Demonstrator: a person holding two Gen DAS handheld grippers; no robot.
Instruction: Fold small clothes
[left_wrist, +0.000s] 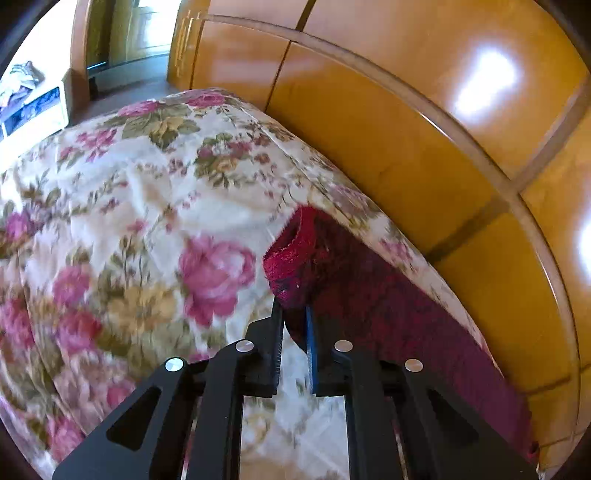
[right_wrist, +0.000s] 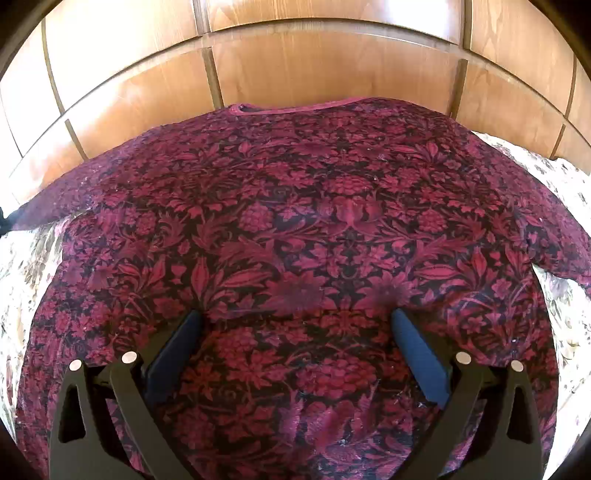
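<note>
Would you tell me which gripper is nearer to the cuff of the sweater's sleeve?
Left. The left gripper is shut on the sleeve cuff. The right gripper stands open over the middle of the sweater.

The sweater's hem runs off the bottom edge; the floral bedspread is motion-blurred.

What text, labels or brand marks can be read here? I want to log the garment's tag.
None can be read.
Dark red floral sweater: no tag or label in view.
Flowered bedspread: pattern only.
Wooden wardrobe: bare panels.
White shelf unit: items too small and blurred to read.
</note>
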